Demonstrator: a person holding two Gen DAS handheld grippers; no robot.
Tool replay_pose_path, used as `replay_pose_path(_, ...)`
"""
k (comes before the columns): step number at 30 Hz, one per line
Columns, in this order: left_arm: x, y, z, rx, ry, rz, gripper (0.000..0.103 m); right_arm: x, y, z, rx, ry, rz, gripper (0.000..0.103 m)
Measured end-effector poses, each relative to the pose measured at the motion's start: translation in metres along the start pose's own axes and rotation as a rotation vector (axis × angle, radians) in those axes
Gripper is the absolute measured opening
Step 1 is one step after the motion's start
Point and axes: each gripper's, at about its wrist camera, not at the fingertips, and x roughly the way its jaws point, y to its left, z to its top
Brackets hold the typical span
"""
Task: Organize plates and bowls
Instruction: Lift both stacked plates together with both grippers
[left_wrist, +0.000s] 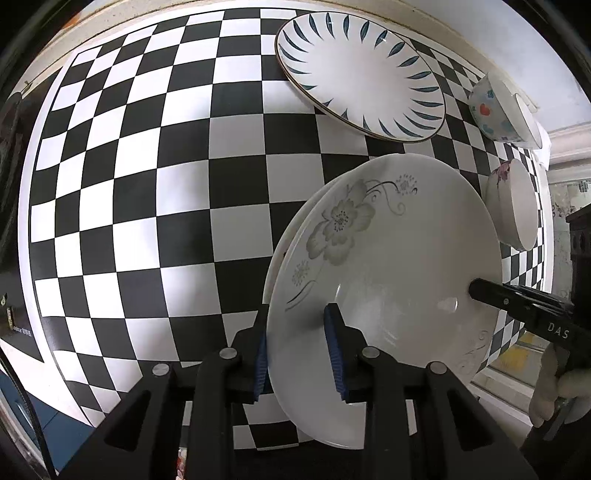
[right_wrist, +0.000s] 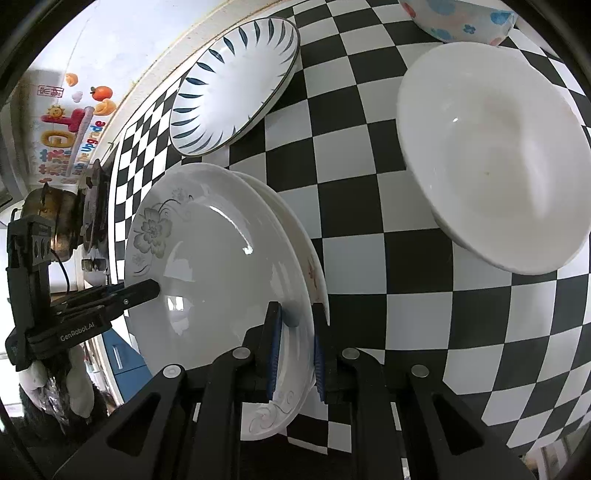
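Observation:
A white plate with a grey flower print (left_wrist: 388, 258) lies on top of another white plate (left_wrist: 291, 236) on the checkered table; it also shows in the right wrist view (right_wrist: 214, 258). My left gripper (left_wrist: 299, 354) is shut on the near rim of the flower plate. My right gripper (right_wrist: 297, 350) is shut on the opposite rim of the same plate, over the lower plate (right_wrist: 314, 266). A plate with blue leaf marks (left_wrist: 362, 74) lies farther back. A plain white bowl (right_wrist: 491, 155) and a bowl with coloured spots (left_wrist: 498, 110) stand to the right.
The black-and-white checkered cloth (left_wrist: 147, 184) covers the table up to a pale wall edge. A bowl with a purple flower (left_wrist: 513, 203) sits near the table's right edge. A metal pot and stove (right_wrist: 62, 218) stand beyond the table's left end.

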Motion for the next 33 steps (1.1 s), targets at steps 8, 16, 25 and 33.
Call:
replay_pose_path(8,0.004,0.001,0.002,-0.021,0.03,-0.02,0.026,-0.006,0.01,0.001,-0.027,-0.003,-0.048,0.017)
replay_pose_path(16,0.018,0.005,0.002,-0.041,0.084,-0.047,0.026,-0.009,0.009,0.006,-0.01,-0.007,-0.071,0.017)
replay_pose_path(25,0.025,0.001,-0.001,-0.036,0.095,-0.037,0.026,-0.001,0.001,0.002,-0.01,0.024,-0.11,0.019)
replay_pose_path(33,0.024,0.011,0.005,-0.076,0.115,-0.068,0.026,0.001,0.001,0.004,0.004,0.031,-0.106,0.023)
